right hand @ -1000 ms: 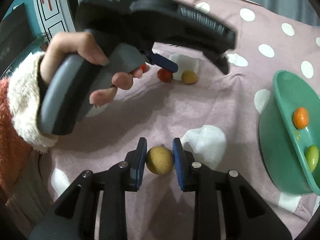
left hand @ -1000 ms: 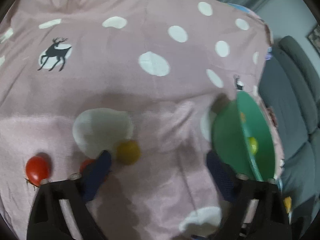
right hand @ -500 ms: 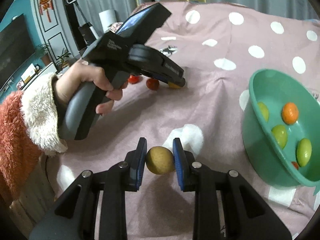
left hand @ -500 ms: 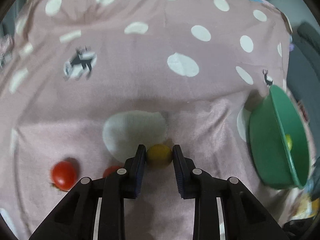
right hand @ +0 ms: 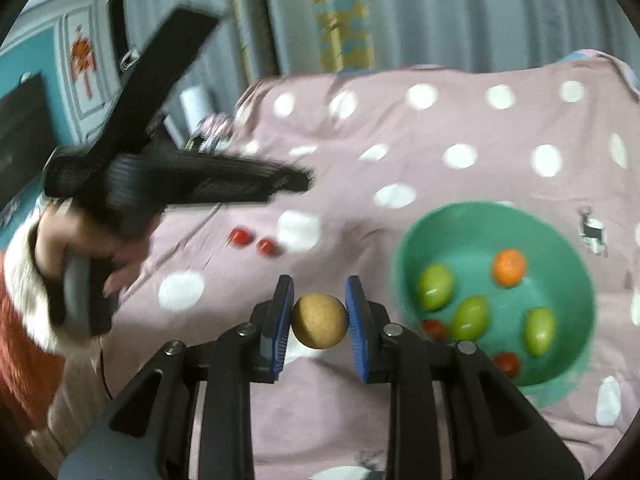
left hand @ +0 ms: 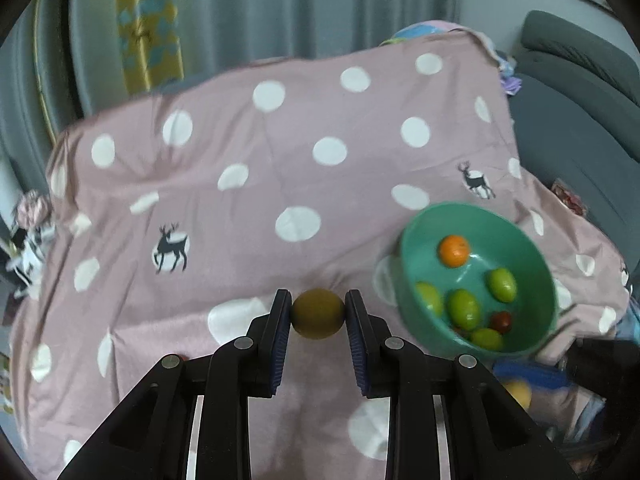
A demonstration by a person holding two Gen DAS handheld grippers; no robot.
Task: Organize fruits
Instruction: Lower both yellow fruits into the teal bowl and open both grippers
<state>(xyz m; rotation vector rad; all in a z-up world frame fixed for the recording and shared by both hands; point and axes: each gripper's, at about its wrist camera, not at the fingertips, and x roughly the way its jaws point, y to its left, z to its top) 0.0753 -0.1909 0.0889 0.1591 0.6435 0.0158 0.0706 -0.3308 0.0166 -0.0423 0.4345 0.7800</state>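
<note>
My left gripper [left hand: 318, 314] is shut on a round yellow-brown fruit [left hand: 318, 314] and holds it above the pink dotted cloth, left of the green bowl [left hand: 408, 240]. The bowl holds an orange, several green fruits and a red tomato. My right gripper [right hand: 319, 320] is shut on a tan round fruit [right hand: 319, 321], held above the cloth just left of the bowl [right hand: 404, 248]. Two red tomatoes [right hand: 239, 237] [right hand: 268, 246] lie on the cloth farther left. The left gripper shows blurred in the right wrist view [right hand: 296, 178], up high at the left.
The pink cloth [left hand: 240, 160] covers a raised surface and drops off at its edges. A grey sofa [left hand: 580, 128] stands at the right. Curtains hang behind. The right gripper's blue finger and its fruit [left hand: 518, 394] show at the lower right of the left wrist view.
My left gripper closed on the yellow-brown fruit and lifted it off the cloth, swinging toward the bowl. My right gripper rose with its fruit and moved nearer the bowl.
</note>
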